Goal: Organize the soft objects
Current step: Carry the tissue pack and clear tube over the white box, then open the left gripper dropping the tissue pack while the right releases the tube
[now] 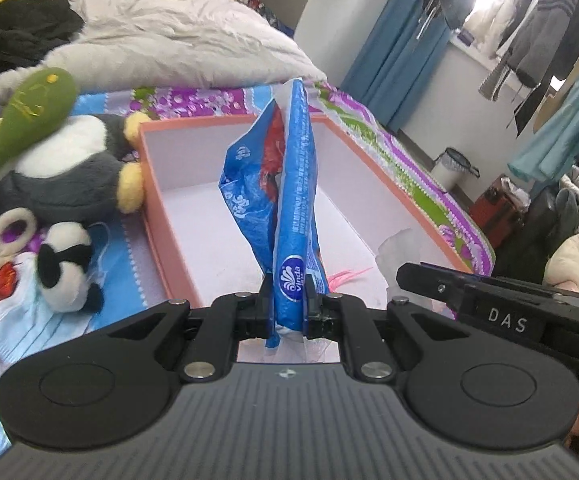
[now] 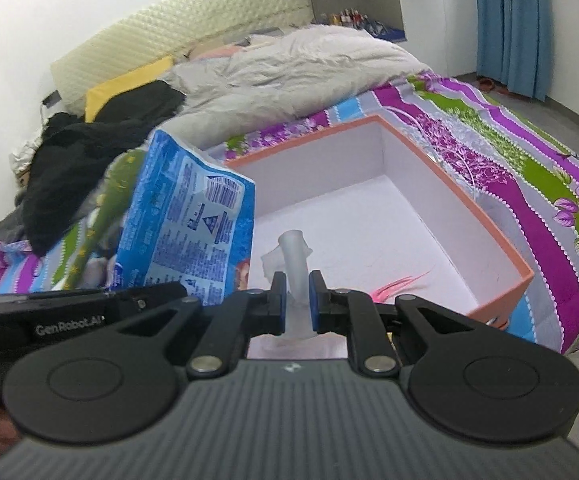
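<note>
My left gripper (image 1: 288,300) is shut on a blue Vinda tissue pack (image 1: 285,200) and holds it upright over the near edge of the open orange box (image 1: 155,208). The pack also shows in the right wrist view (image 2: 187,220), with the box (image 2: 501,240) behind it. My right gripper (image 2: 298,300) is shut on a crumpled white translucent piece (image 2: 294,264) above the box's near side. A grey-and-white plush penguin (image 1: 69,168), a green plush club (image 1: 21,116) and a small panda plush (image 1: 67,264) lie left of the box.
The box holds a pink feather (image 2: 403,284). It sits on a bed with a colourful patterned sheet (image 2: 529,184). A grey duvet (image 1: 177,40) and black clothes (image 2: 89,160) lie behind. A white bin (image 1: 451,168) stands on the floor to the right.
</note>
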The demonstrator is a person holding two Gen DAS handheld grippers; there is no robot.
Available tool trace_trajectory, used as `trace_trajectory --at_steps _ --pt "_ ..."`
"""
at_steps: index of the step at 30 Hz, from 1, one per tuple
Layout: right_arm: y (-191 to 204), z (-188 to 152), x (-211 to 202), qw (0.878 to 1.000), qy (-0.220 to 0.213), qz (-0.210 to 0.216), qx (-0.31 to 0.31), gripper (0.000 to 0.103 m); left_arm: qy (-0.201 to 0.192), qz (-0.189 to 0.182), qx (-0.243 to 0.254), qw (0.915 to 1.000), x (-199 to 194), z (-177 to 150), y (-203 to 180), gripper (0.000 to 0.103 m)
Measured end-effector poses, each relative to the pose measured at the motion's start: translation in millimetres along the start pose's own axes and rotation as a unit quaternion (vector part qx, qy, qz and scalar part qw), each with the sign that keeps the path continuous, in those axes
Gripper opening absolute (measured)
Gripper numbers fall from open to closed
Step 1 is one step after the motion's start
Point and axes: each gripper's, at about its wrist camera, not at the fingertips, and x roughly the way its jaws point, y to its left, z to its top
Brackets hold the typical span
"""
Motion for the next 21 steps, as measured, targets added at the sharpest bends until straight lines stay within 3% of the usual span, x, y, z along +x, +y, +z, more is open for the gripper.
trace_trajectory --at_steps 10,12,14,16,21 --pt "-30 3 76 0.997 0.07 -0.029 0.018 0.017 0.047 0.013 -0.016 0.9987 86 25 16 0.014" --pt "-32 3 81 0.997 0.075 -0.029 0.02 0.019 0.051 0.013 -0.016 0.9985 93 24 19 0.014" --pt "-34 4 85 0.996 0.079 -0.031 0.025 0.027 0.054 0.021 -0.015 0.9982 98 24 19 0.02" --pt "-35 4 85 0.996 0.082 -0.027 0.027 0.028 0.054 0.02 -0.017 0.9982 96 24 19 0.025" --pt "-31 4 74 0.997 0.072 -0.028 0.021 0.029 0.042 0.02 -0.011 0.9988 80 24 15 0.025"
